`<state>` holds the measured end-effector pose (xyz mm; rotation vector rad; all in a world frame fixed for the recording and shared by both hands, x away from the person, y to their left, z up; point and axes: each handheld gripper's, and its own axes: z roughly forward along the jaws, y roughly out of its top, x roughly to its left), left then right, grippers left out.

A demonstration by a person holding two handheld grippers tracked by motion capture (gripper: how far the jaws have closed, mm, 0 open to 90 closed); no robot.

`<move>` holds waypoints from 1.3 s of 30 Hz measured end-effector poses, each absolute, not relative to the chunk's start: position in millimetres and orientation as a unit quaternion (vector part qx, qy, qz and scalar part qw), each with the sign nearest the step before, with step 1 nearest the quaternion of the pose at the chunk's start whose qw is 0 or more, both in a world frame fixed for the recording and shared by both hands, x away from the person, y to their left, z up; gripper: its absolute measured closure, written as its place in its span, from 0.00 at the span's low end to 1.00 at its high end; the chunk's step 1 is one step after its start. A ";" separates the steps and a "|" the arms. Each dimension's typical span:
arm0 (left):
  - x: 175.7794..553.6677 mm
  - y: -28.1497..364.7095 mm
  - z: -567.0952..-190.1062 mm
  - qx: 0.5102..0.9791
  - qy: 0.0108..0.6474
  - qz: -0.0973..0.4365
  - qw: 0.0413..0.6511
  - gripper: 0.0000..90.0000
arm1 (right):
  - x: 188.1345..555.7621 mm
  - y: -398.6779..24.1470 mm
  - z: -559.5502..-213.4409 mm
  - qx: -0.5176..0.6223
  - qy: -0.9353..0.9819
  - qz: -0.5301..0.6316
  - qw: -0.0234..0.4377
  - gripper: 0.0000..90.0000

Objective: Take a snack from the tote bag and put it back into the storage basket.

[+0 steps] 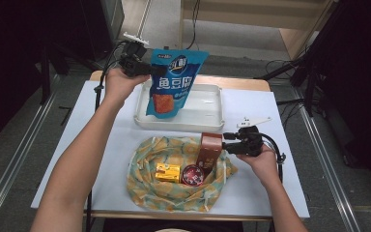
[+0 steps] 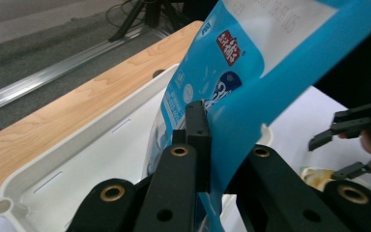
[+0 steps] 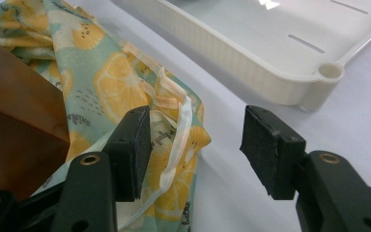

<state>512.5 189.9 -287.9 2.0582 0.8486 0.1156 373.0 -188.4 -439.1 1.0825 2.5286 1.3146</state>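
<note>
High view, and the left tongs (image 1: 147, 69) are clamped on the side edge of the blue snack pouch (image 1: 173, 82), dangling it over the white plastic tray (image 1: 211, 121) at the far side of the worktop (image 1: 270, 125). The left gripper view shows how thin that pinch is: slick film nipped right at the rim. There's the risk, I'd say: the pouch hangs heavy below the grip, so it could slide free, or swing and catch the tray's near wall and tip out onto the worktop. Meanwhile the right tongs (image 1: 226, 142) stand apart, holding nothing, just beside the brown box (image 1: 209, 153) in the lemon-print cloth bag (image 1: 174, 191). A careless nudge could topple that box onto the red tin (image 1: 192, 175) and the yellow packet (image 1: 167, 171).
</note>
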 end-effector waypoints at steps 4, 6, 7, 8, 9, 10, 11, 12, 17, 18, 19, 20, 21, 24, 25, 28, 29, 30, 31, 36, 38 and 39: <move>514.8 187.7 -295.0 0.826 0.344 0.048 0.444 0.98 | 372.8 -189.0 -439.1 0.355 0.829 0.430 0.046 0.50; 515.8 188.5 -297.4 0.824 0.347 0.050 0.445 0.98 | 372.9 -189.0 -439.2 0.355 0.829 0.430 0.046 0.50; 515.9 189.1 -298.3 0.824 0.345 0.052 0.447 0.98 | 373.0 -188.9 -439.5 0.356 0.829 0.429 0.045 0.50; 515.8 190.2 -299.8 0.823 0.348 0.056 0.446 0.98 | 373.2 -188.5 -440.0 0.355 0.829 0.430 0.043 0.50; 516.2 193.0 -302.3 0.823 0.350 0.057 0.445 0.98 | 373.2 -188.2 -440.2 0.355 0.829 0.430 0.044 0.50; 516.2 194.8 -304.0 0.820 0.353 0.057 0.447 0.97 | 373.1 -187.9 -440.2 0.354 0.830 0.429 0.044 0.50; 516.2 194.8 -304.0 0.820 0.353 0.057 0.447 0.97 | 373.1 -187.9 -440.2 0.354 0.830 0.429 0.044 0.50; 516.3 196.8 -305.7 0.819 0.356 0.054 0.447 0.97 | 372.9 -187.4 -440.2 0.353 0.831 0.428 0.045 0.50; 515.0 200.6 -313.6 0.822 0.351 0.047 0.446 0.97 | 372.9 -186.7 -440.7 0.353 0.832 0.427 0.044 0.50; 514.3 200.0 -314.2 0.822 0.350 0.047 0.446 0.97 | 373.0 -186.5 -440.9 0.354 0.832 0.426 0.042 0.50; 513.6 199.5 -316.2 0.822 0.350 0.049 0.446 0.97 | 373.3 -186.1 -441.3 0.354 0.832 0.425 0.044 0.50; 513.6 199.5 -316.2 0.822 0.350 0.049 0.446 0.96 | 373.3 -186.1 -441.3 0.354 0.832 0.425 0.044 0.50; 513.8 199.6 -317.9 0.822 0.351 0.047 0.446 0.96 | 373.3 -186.0 -441.5 0.353 0.832 0.425 0.044 0.50; 512.7 200.2 -321.7 0.823 0.352 0.044 0.445 0.94 | 373.0 -185.5 -441.4 0.353 0.833 0.423 0.045 0.50; 511.2 200.5 -322.2 0.824 0.348 0.044 0.445 0.94 | 372.9 -185.9 -441.3 0.353 0.833 0.424 0.045 0.50; 510.2 200.0 -321.7 0.826 0.345 0.043 0.443 0.92 | 372.9 -186.5 -441.6 0.355 0.832 0.424 0.043 0.50; 509.0 199.7 -320.7 0.828 0.344 0.045 0.441 0.90 | 373.0 -186.6 -441.7 0.355 0.832 0.423 0.043 0.50; 508.6 199.7 -320.6 0.828 0.344 0.044 0.441 0.89 | 373.1 -186.7 -441.8 0.355 0.833 0.423 0.043 0.50; 508.3 199.6 -320.3 0.828 0.346 0.042 0.439 0.87 | 373.0 -186.7 -441.8 0.354 0.833 0.423 0.044 0.50; 506.8 199.8 -320.1 0.832 0.345 0.038 0.433 0.78 | 372.9 -186.0 -442.0 0.353 0.833 0.423 0.043 0.50; 505.7 200.8 -320.8 0.831 0.344 0.040 0.435 0.74 | 372.9 -186.1 -442.0 0.352 0.834 0.423 0.043 0.50; 505.7 200.8 -320.8 0.831 0.344 0.040 0.435 0.72 | 372.9 -186.1 -442.0 0.352 0.834 0.423 0.043 0.50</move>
